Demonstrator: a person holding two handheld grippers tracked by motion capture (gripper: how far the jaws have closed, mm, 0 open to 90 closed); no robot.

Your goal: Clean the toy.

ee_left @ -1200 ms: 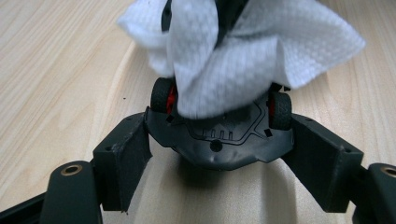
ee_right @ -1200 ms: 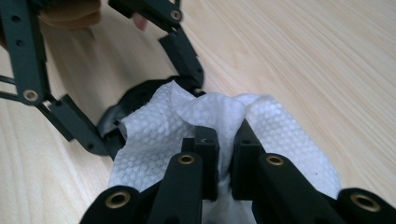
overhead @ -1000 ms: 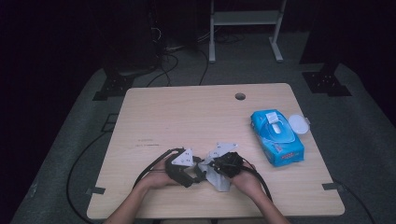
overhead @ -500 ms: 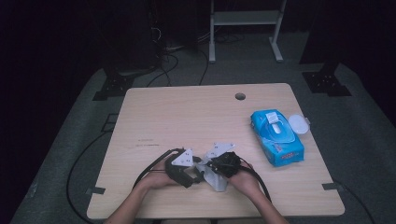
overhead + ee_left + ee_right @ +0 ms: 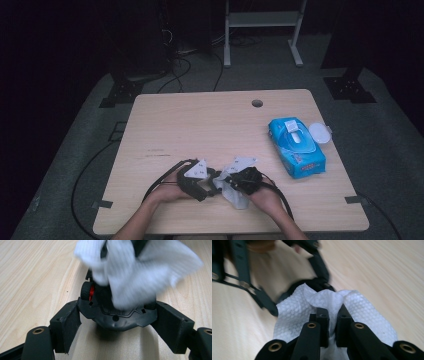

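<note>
Three cameras, one shared spot
The high view looked down across the whole bench; both gripper views sat close and low, sharing the white wipe.

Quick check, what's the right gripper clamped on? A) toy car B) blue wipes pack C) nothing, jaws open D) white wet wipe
D: in the right gripper view the right gripper has its jaws pinched on the white wet wipe, which drapes over the black toy car that the left gripper holds between its jaws.
</note>
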